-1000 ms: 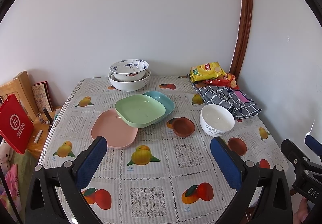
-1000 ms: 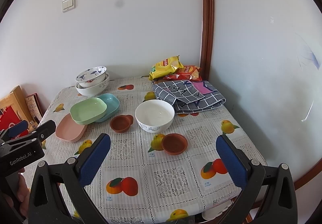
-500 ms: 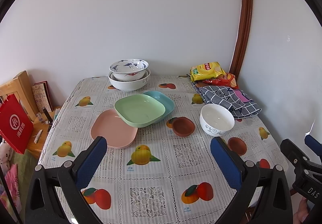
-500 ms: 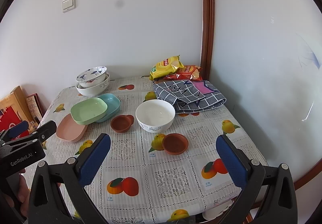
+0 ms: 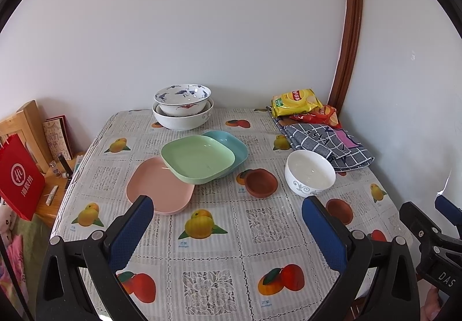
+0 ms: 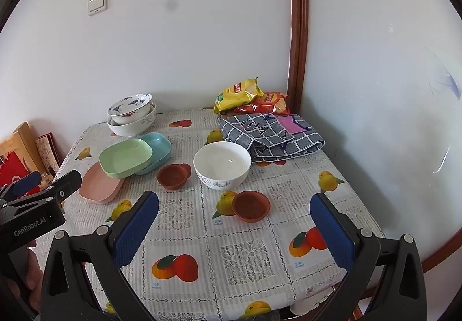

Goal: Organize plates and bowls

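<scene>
1. The left tool (image 5: 226, 215) is being held wide open above the near side of the bench (image 5: 219, 248), w/ nothing between its blue pads.
2. The right tool (image 6: 234, 212) is also being held wide open, nothing gripped, over the near edge.
3. The green plate (image 5: 197, 159) is being propped on 2 others: the pink plate (image 5: 157, 186) at its near left & the blue plate (image 5: 235, 145) behind it.
4. A blue-painted bowl (image 5: 182, 98) is being carried inside a big white bowl (image 5: 183, 119) at the back, by the wall.
5. A white bowl (image 5: 310, 176) is sitting right of the plates, touching a gray checked cloth (image 5: 326, 142).
6. A small brown dish (image 5: 261, 182) is sitting between the plates & the white bowl; a 2nd brown dish (image 6: 250, 205) is sitting nearer the front.
7. Snack bags (image 5: 303, 106) are lying in the back right corner.
</scene>
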A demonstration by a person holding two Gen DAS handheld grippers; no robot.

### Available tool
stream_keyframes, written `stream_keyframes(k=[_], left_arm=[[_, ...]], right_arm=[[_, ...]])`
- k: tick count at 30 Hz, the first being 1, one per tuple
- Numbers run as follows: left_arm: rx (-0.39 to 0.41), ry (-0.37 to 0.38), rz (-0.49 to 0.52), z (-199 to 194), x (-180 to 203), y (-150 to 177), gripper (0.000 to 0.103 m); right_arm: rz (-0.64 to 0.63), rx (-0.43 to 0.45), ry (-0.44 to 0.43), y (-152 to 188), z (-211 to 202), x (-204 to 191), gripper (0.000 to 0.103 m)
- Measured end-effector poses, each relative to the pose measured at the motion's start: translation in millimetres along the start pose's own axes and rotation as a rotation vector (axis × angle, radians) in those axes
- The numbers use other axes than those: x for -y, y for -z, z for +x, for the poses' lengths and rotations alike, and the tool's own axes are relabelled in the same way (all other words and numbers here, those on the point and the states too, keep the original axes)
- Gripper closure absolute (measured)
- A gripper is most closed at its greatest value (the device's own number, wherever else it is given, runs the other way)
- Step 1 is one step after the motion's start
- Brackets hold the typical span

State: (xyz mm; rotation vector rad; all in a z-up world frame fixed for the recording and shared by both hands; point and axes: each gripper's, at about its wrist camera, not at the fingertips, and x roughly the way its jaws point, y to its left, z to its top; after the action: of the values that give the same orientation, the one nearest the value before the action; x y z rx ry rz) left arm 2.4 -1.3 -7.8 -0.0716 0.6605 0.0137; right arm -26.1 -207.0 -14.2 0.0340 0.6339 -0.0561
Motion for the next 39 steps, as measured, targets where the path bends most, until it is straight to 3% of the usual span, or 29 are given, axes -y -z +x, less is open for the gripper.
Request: stream_keyframes(k=[12, 20, 32, 39], left_arm=[[-0.034, 0.041, -0.007, 38.9, -3.4, -0.1, 0.0], [-0.074, 0.013, -0.03, 72.6, -23.8, -9.2, 0.0], [-0.133, -0.038, -0.082, 125.4, -61.7, -23.2, 0.005], [-0.169, -0.088, -0.13, 162.2, -87.5, -33.9, 0.013]], right_arm=[[-0.011, 0.003, -0.029, -5.6, 33.9, -9.6, 0.0], [-0.043, -0.03, -0.022, -13.8, 65.9, -24.2, 0.001], [-0.071, -0.11, -0.099, -30.7, 132.5, -59.6, 0.004], [-0.039, -0.207, -0.159, -39.9, 184.2, -79.3, 0.018]])
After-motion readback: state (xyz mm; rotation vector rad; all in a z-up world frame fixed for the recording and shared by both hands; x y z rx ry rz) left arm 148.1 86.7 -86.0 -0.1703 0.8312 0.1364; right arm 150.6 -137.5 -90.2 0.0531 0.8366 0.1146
